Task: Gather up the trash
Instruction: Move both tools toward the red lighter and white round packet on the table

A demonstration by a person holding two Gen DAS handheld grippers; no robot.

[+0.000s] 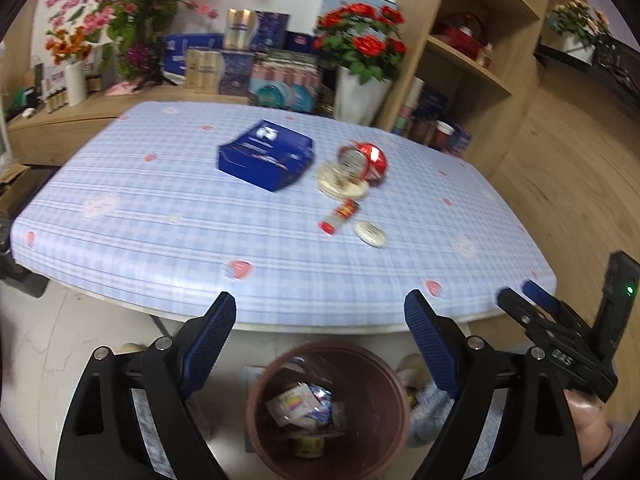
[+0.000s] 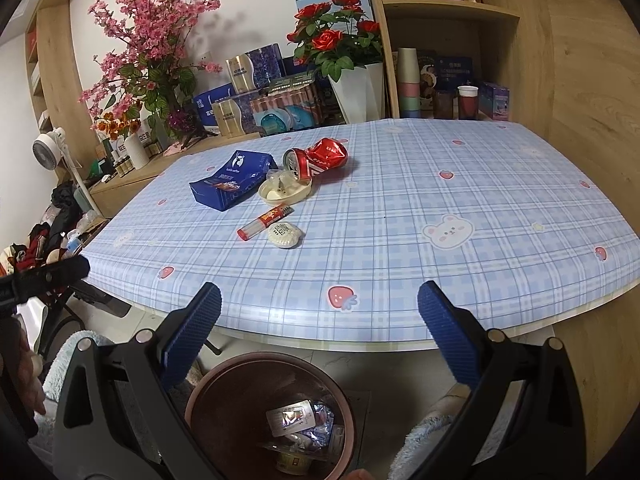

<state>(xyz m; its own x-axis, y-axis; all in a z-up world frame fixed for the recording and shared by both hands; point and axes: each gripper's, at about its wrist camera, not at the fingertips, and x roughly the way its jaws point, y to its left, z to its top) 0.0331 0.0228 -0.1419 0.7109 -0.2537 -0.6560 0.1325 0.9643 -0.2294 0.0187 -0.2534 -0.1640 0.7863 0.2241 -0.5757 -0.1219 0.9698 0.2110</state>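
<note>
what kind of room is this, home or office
Most likely a lived-in home room: a table with a cartoon checked cloth, vases of artificial flowers beside wooden shelves of cups and boxes, and a trash bin on the floor.

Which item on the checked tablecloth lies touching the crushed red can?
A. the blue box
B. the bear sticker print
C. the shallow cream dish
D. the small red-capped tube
C. The crushed red can lies on its side with its open end resting against the rim of the shallow cream dish; the blue box sits apart to the left, and the small red-capped tube lies nearer the table edge.
</note>
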